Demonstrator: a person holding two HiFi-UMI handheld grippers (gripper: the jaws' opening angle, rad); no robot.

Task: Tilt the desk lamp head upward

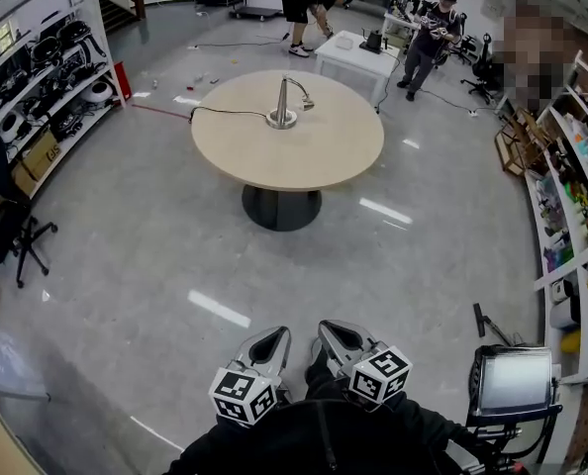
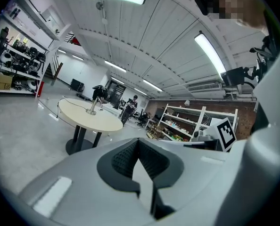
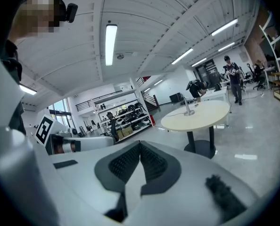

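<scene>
Black long-sleeved top (image 1: 319,443), just ahead of the top a pale grey moulded plastic left gripper (image 1: 272,336) and a matching right gripper (image 1: 336,329), black ribbed pads (image 2: 123,159) lining the jaws, a white cube with black square markers (image 1: 243,396) on each gripper's back

The head camera looked forward and steeply down from above the person. The left gripper (image 1: 272,336) and right gripper (image 1: 336,331) lay side by side at its bottom edge. A round table (image 1: 314,156) with the desk lamp (image 1: 284,107) stood well apart from them, small in the upper middle.

Each gripper camera sat low and close behind its own jaws, facing almost level toward that table. In the left gripper view the table appeared left of centre, in the right gripper view right of centre. All three views shared table and lamp. Each gripper view also caught the other gripper's marker cube (image 2: 226,132) at its side.
</scene>
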